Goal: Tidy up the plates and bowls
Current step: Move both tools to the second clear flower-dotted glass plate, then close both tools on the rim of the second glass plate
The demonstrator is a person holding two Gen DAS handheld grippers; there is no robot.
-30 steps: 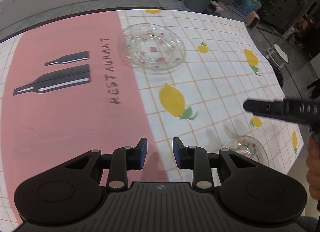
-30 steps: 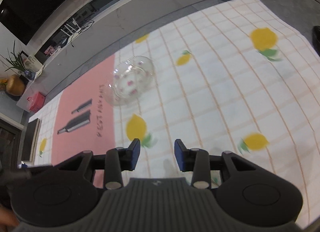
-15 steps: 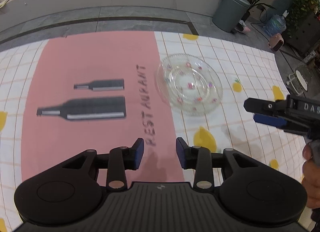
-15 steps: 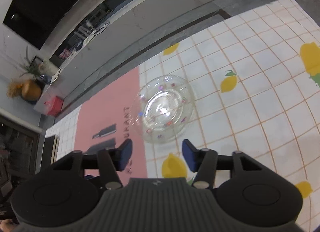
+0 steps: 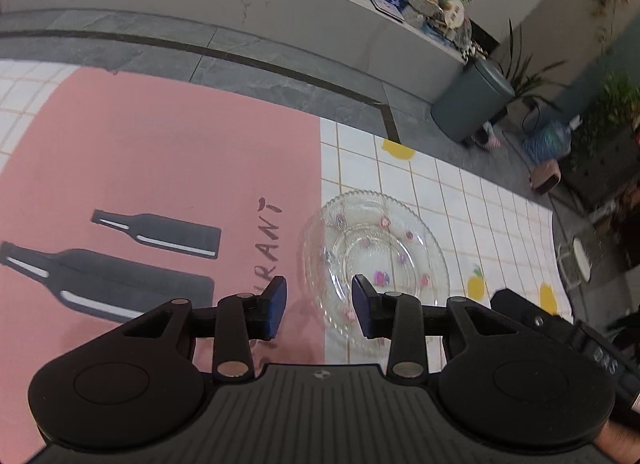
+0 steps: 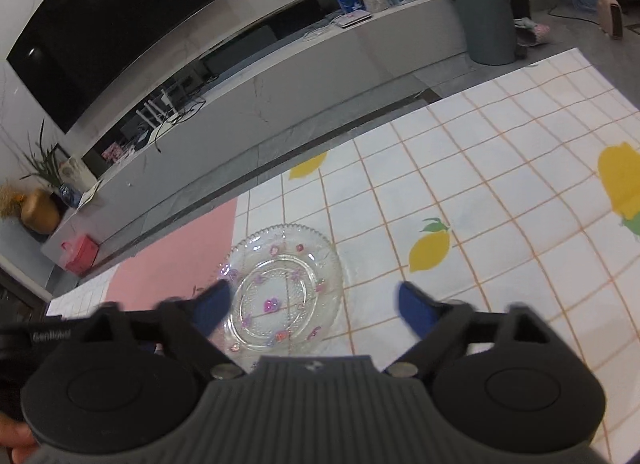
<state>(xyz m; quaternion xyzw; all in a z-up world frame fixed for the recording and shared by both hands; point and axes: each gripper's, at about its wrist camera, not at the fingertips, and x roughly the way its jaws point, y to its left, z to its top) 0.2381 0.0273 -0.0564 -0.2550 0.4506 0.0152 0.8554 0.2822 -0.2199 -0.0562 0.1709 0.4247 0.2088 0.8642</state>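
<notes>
Little looks done yet: the glass plate (image 6: 286, 288) lies flat near the table's (image 6: 500, 192) far edge, unheld. The right gripper (image 6: 310, 306) hangs over it, fingers (image 6: 414, 310) opening wide; the left gripper's (image 5: 318, 304) fingers stand apart, empty. No bowl shows; gathering remains.

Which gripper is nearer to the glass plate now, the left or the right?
Hard to call: both hover close over the glass plate, neither touching it. The right gripper faces it, fingers opening wide; the left gripper sits toward its pink-side rim.
</notes>
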